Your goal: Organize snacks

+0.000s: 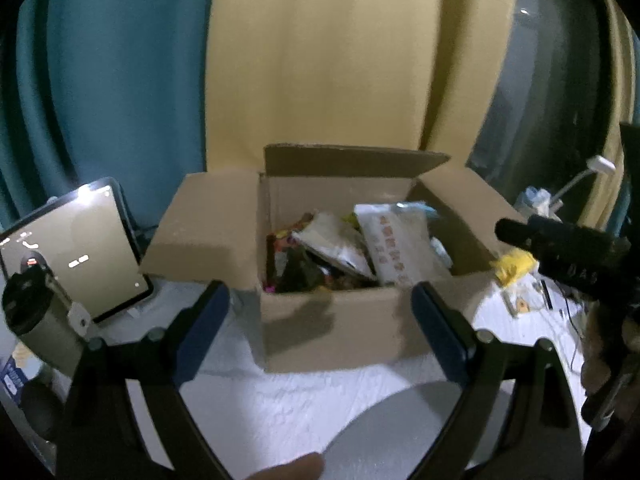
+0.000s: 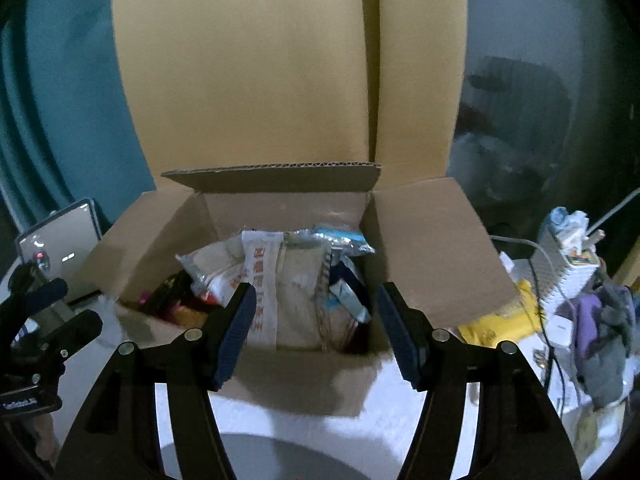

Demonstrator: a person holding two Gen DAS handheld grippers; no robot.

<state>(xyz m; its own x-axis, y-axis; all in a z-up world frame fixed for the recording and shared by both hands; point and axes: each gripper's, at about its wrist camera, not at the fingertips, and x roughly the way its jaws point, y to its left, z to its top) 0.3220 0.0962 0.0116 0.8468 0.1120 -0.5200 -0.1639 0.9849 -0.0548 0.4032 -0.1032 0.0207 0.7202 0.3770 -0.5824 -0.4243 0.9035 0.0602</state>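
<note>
An open cardboard box (image 1: 332, 320) stands on a white cloth, flaps spread, with several snack packets inside. A large white packet with red print (image 1: 394, 246) leans at the right of the box; it also shows in the right wrist view (image 2: 280, 284). A dark packet (image 1: 300, 270) lies at the box's left. My left gripper (image 1: 320, 300) is open and empty just in front of the box's near wall. My right gripper (image 2: 316, 304) is open and empty above the box's (image 2: 296, 380) near edge. The right gripper shows at the right of the left wrist view (image 1: 560, 248).
A tablet (image 1: 76, 248) leans at the left with a dark-lidded bottle (image 1: 36, 312) in front. A yellow packet (image 2: 500, 320), white cables, a white charger (image 2: 560, 330) and crumpled cloth (image 2: 604, 332) clutter the right. A teal curtain and a tall cardboard sheet (image 2: 260, 80) stand behind.
</note>
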